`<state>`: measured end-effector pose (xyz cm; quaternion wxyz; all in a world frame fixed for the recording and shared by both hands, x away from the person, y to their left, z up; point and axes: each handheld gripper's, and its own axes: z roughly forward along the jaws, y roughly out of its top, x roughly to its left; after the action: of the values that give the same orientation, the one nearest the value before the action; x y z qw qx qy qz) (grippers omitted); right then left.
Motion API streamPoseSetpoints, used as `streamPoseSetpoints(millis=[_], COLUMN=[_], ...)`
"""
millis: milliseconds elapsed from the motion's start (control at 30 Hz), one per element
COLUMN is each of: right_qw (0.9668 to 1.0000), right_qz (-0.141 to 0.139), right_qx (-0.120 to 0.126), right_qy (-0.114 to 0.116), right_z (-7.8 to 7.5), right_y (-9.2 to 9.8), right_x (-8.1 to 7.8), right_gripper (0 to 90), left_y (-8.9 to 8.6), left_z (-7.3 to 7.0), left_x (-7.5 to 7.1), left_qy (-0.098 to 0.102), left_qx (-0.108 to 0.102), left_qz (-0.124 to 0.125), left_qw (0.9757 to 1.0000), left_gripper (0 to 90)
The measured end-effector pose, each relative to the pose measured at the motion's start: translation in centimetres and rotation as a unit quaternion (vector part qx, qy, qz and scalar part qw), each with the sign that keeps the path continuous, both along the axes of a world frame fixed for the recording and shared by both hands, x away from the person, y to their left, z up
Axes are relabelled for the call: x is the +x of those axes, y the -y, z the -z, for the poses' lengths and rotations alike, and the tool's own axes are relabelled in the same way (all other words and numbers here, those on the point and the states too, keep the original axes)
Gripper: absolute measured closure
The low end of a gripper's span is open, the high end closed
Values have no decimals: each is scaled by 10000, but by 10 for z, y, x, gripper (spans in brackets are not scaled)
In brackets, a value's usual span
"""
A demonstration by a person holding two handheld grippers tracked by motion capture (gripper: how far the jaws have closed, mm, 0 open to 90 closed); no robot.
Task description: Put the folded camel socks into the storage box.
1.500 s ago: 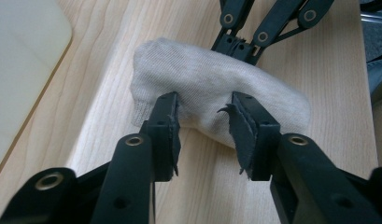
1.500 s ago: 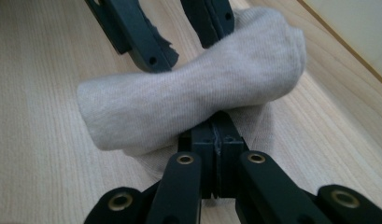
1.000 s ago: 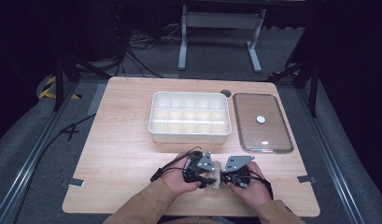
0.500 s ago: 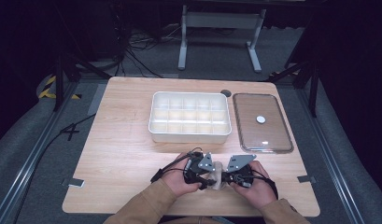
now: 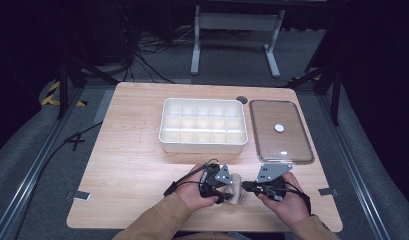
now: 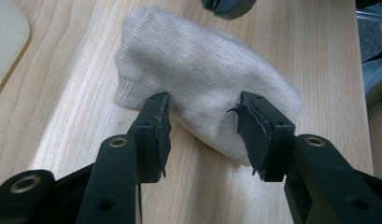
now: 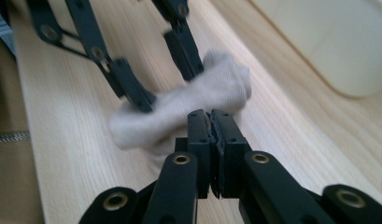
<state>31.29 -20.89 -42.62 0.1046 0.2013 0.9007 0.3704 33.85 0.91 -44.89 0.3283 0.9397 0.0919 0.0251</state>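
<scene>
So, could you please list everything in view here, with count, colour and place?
Light wooden table: one, pale wood, centre of the high view.
White plastic divided tray: one, white, middle of the table, far side.
Clear flat lid with a white knob: one, transparent, right of the tray.
Beige knitted sock: one, bundled, on the table's near edge.
Grey metal stand: one, on the floor beyond the table.
Black cables: several, on the floor at far left.
Left gripper: black, jaws pressing the sock's sides.
Right gripper: black, jaws together, just before the sock.
</scene>
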Motion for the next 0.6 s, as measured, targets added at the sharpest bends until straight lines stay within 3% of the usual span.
streamPoseSetpoints(millis=[333, 600], right_qw=[9986, 9991], right_qz=[-166, -167], right_qx=[453, 396], right_qy=[199, 10], right_z=[-7, 5], right_y=[-15, -21], right_x=[-5, -3], right_gripper=[882, 881], left_y=[0, 0], left_z=[1, 2], left_x=[0, 0], left_qy=[-88, -87], left_qx=[-20, -58], left_qz=[-127, -158], left_qw=[9999, 9998], left_gripper=[533, 523])
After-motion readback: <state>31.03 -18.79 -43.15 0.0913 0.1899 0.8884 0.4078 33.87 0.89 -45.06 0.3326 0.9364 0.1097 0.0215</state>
